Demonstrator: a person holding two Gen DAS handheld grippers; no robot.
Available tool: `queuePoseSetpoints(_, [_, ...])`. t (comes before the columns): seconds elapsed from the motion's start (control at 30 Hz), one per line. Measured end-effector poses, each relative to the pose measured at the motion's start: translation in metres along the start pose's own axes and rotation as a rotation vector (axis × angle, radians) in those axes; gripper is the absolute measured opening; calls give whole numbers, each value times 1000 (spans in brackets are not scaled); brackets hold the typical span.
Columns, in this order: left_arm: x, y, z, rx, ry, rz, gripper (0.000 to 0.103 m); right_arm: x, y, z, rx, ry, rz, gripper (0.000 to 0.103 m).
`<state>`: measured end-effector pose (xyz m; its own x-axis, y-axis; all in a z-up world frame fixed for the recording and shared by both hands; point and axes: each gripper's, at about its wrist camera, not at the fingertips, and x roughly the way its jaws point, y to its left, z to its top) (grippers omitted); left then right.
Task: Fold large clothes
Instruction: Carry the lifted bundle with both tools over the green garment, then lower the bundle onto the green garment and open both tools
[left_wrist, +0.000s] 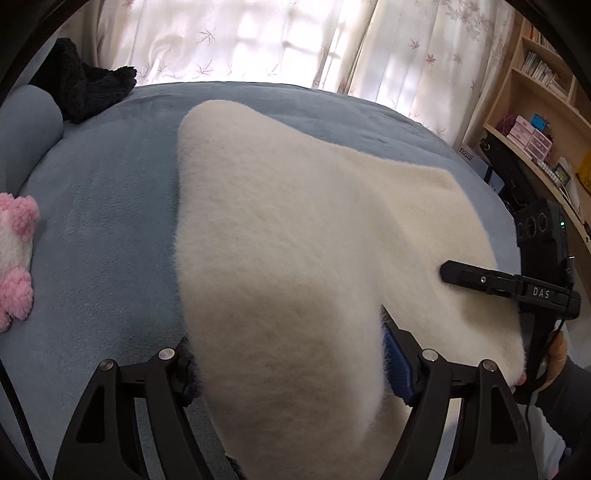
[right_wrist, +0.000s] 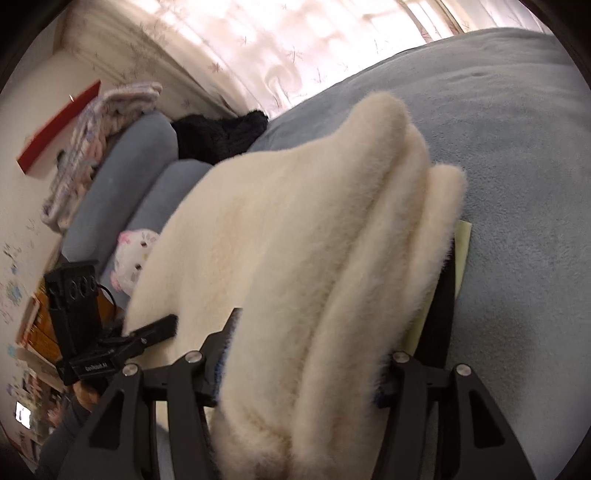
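1. Cream fleece garment (left_wrist: 295, 229) lies draped over the blue bed cover (left_wrist: 103, 236), its near edge gathered up between both tools, presumably to carry one side across for a fold.
2. Left tool (left_wrist: 291, 369): fabric fills the gap between its fingers; whether the pads press it cannot be told.
3. Right tool (right_wrist: 299, 365): a bunched, doubled thickness of fleece (right_wrist: 332, 258) sits between its fingers; grip likewise uncertain.
4. Both tools point downward toward the bed, side by side, right hand (left_wrist: 554, 360) gripping its handle.

Open blue bedspread (left_wrist: 103, 236) beside cream garment (left_wrist: 295, 229), black fleece (left_wrist: 92, 88) and pillows (right_wrist: 147, 155) crowding headboard end
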<state>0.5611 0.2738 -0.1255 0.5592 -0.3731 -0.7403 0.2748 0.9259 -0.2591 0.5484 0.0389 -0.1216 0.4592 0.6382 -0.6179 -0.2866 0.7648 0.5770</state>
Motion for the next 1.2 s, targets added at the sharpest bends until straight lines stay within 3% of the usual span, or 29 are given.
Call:
queuePoseSetpoints(0.23, [-25, -19, -8, 17, 0, 113, 75, -31, 24, -10, -62, 36, -169, 58])
queuePoseSetpoints(0.33, [-49, -30, -16, 36, -27, 182, 66, -54, 32, -19, -114, 7, -203, 58])
queuePoseSetpoints(0.5, [-81, -49, -28, 71, -42, 233, 11, -90, 55, -31, -178, -83, -247, 55])
queuePoseSetpoints(0.53, [-84, -52, -30, 71, -45, 221, 11, -93, 63, -34, -204, -96, -243, 53])
queuePoseSetpoints(0.6, [-85, -57, -30, 62, -51, 212, 10, -96, 69, -39, -225, -107, -227, 36])
queuePoseSetpoints(0.63, [-86, -64, -28, 62, -52, 212, 10, -94, 74, -41, -223, -95, -194, 33])
queuePoseSetpoints(0.73, [-78, -68, -33, 70, -36, 234, 10, -81, 81, -48, -206, -70, -160, 32])
queuePoseSetpoints(0.83, [-63, -59, -39, 46, -8, 263, 9, -63, 76, -58, -207, -42, -229, 32])
queuePoseSetpoints(0.9, [-58, -53, -45, 21, 1, 273, 9, -58, 65, -62, -199, -36, -267, 12])
queuePoseSetpoints(0.97, [-55, -46, -48, 2, 6, 259, 9, -57, 50, -66, -184, -30, -298, 0])
queuePoseSetpoints(1.07, [-54, -42, -50, -18, 2, 245, 9, -59, 37, -70, -161, -16, -268, 0])
queuePoseSetpoints(1.2, [-54, -46, -52, -26, -1, 269, 9, -59, 44, -73, -185, 1, -290, 0])
